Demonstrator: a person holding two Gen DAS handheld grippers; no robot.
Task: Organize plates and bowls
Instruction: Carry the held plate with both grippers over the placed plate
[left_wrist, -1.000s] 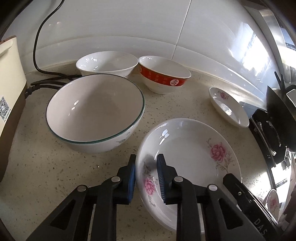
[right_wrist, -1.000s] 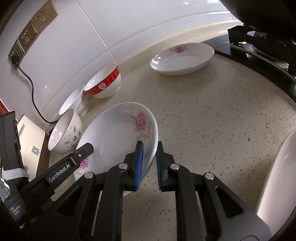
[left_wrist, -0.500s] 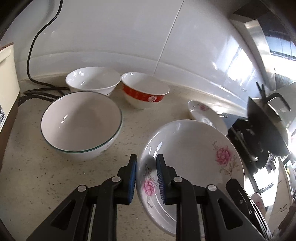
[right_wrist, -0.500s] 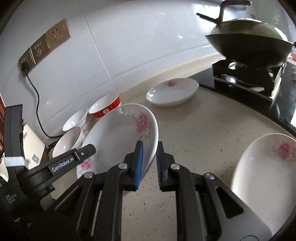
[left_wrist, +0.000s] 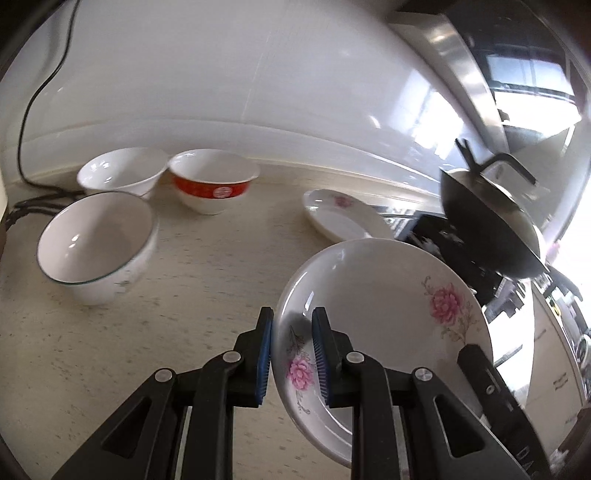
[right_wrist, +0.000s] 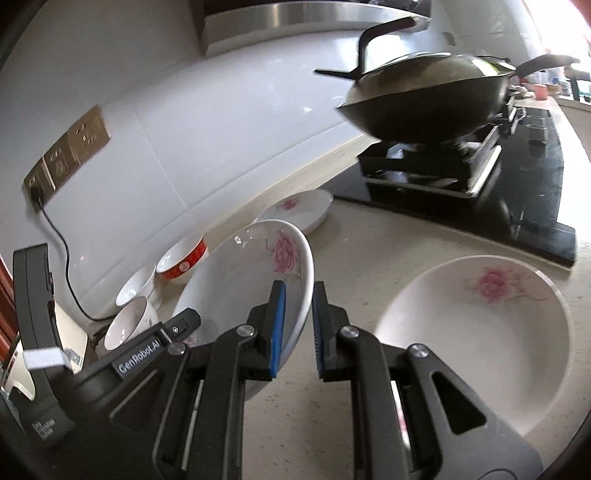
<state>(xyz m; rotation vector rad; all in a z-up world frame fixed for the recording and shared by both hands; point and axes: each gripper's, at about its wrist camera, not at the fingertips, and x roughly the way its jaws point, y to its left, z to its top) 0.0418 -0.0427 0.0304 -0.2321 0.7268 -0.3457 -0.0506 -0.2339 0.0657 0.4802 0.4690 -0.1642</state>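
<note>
Every dish on show is empty. Against the back edge of the worktop (left_wrist: 207, 266), by the tiled wall, stand a plain white bowl (left_wrist: 120, 171) and, just beside it on the stove side, a red-banded bowl (left_wrist: 214, 181). In front of the white one sits a larger green-rimmed bowl (left_wrist: 98, 245), nothing in it either. Further along the back edge, next to the stove (right_wrist: 436, 166), lies a small floral plate (left_wrist: 341, 214), flat and bare. Nearer the front edge, in the right wrist view, a wide floral dish (right_wrist: 480, 332) rests alone on the worktop, also empty.

Now the main item: the big floral plate (left_wrist: 376, 306) is up off the worktop, tilted, with both grippers on it. The left gripper (left_wrist: 291, 354) is pinched tight on the plate's near rim, one blue pad outside and one inside the bowl of the plate, right by a pink flower. The right gripper (right_wrist: 297, 328) is clamped on the opposite rim (right_wrist: 303, 266), one pad inside the plate, the other outside, jaws nearly closed on the thin edge. So the plate hangs between the two grippers, its hollow facing the left camera, above the middle of the worktop, between the green-rimmed bowl and the stove. A lidded black wok (right_wrist: 424, 96) sits on the burner behind it. The picture is a bit smeared with motion.
</note>
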